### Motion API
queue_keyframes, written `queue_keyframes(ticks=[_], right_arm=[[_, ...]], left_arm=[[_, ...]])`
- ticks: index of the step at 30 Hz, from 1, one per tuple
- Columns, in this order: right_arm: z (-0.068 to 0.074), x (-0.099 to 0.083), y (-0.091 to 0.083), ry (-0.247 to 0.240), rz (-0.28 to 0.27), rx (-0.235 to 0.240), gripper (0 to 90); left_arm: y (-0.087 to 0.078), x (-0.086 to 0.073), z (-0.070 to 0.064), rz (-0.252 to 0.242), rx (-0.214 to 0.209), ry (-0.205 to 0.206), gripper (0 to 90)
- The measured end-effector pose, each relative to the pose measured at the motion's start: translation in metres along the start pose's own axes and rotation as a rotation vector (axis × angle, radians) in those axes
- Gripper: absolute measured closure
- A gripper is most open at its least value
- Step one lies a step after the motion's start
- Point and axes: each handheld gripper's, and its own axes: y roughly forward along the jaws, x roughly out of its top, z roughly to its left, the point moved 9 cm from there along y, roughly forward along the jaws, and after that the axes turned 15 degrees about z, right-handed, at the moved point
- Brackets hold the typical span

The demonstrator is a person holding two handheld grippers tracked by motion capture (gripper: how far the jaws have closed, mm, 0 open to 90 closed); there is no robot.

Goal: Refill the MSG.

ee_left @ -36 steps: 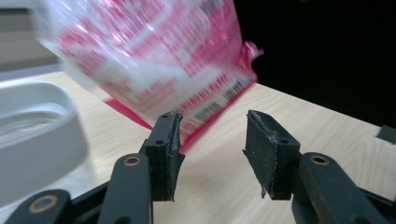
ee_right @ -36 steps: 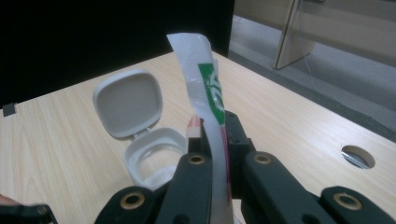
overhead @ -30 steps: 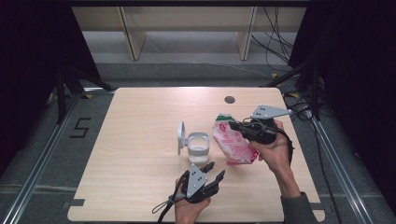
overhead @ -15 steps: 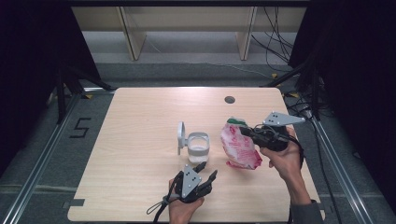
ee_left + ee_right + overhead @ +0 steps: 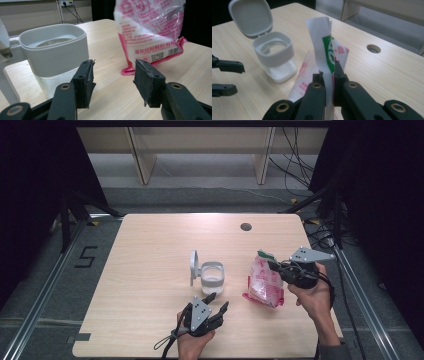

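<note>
Right of centre in the high view, the right gripper (image 5: pixel 272 265) pinches the folded top of the pink bag (image 5: pixel 263 283), which stands on the desk (image 5: pixel 150 250). Lower centre, the left gripper (image 5: pixel 216 303) hovers with jaws apart, empty, near the open-lidded white container (image 5: pixel 211 276).

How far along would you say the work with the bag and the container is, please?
Done: the container stands with its lid flipped open, white contents low inside. In hand: the right gripper pinches the bag by its top, bag upright on the table. The left gripper waits open beside the container. Left: probably tipping the bag over the container; nothing pours yet.
</note>
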Motion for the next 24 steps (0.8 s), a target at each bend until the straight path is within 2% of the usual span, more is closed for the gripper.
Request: queue_keyframes(ticks=[2,3,4,5,7,8,9,10,11,12,13,14,15,16,17,19,20,21,22,24], right_arm=[[-0.002,-0.004,0.003,0.021,0.004,-0.006,90.0],[-0.003,-0.006,0.003,0.017,0.010,-0.007,90.0],[-0.005,-0.007,0.004,0.001,0.017,-0.017,90.0],[-0.005,-0.008,0.005,0.019,0.016,-0.026,90.0],[-0.007,-0.013,0.007,0.014,0.050,-0.038,90.0],[-0.008,-0.014,0.009,0.016,0.045,-0.051,90.0],[-0.007,-0.016,0.009,0.031,0.062,-0.041,90.0],[-0.008,-0.017,0.010,0.033,0.062,-0.047,90.0],[-0.011,-0.017,0.010,0.012,0.063,-0.063,90.0],[-0.010,-0.019,0.011,0.030,0.072,-0.069,90.0],[-0.012,-0.020,0.011,0.018,0.075,-0.075,90.0],[-0.013,-0.022,0.012,0.027,0.076,-0.080,90.0],[-0.015,-0.022,0.013,0.010,0.071,-0.090,90.0],[-0.015,-0.025,0.015,0.013,0.090,-0.091,90.0],[-0.018,-0.025,0.016,0.006,0.084,-0.108,90.0],[-0.021,-0.030,0.019,-0.003,0.106,-0.116,90.0],[-0.022,-0.032,0.021,0.010,0.116,-0.124,90.0],[-0.026,-0.033,0.022,-0.018,0.112,-0.136,90.0],[-0.026,-0.035,0.023,0.001,0.120,-0.132,90.0],[-0.028,-0.037,0.024,0.007,0.124,-0.140,90.0]], left_arm=[[0.000,-0.002,0.003,0.013,0.005,0.017,47.9],[0.000,-0.003,0.003,0.014,0.002,-0.010,47.7],[0.000,-0.003,0.004,0.013,0.008,0.000,47.5],[-0.001,-0.002,0.006,0.015,0.017,0.025,47.3],[-0.002,-0.003,0.006,0.016,0.013,0.008,46.4],[-0.001,-0.002,0.006,0.013,0.003,0.014,45.2],[-0.001,-0.005,0.005,0.037,-0.008,0.001,43.4],[0.000,-0.005,0.006,0.041,-0.001,-0.006,42.3],[0.000,-0.006,0.007,0.038,0.000,-0.004,42.4],[0.000,-0.006,0.008,0.041,-0.003,0.009,42.4],[0.000,-0.007,0.007,0.044,-0.006,-0.001,42.6],[-0.001,-0.007,0.008,0.046,-0.004,0.013,42.5],[-0.001,-0.007,0.008,0.047,-0.007,0.015,42.6],[-0.001,-0.007,0.008,0.047,-0.007,0.003,42.5],[-0.001,-0.007,0.009,0.046,-0.001,0.002,42.5],[-0.001,-0.008,0.010,0.051,-0.003,0.006,42.6],[-0.002,-0.009,0.010,0.053,-0.007,0.007,42.6],[-0.002,-0.008,0.011,0.050,-0.002,0.002,42.5],[-0.002,-0.008,0.011,0.042,-0.003,-0.004,42.4],[-0.004,-0.007,0.014,0.048,0.004,0.023,41.1]])
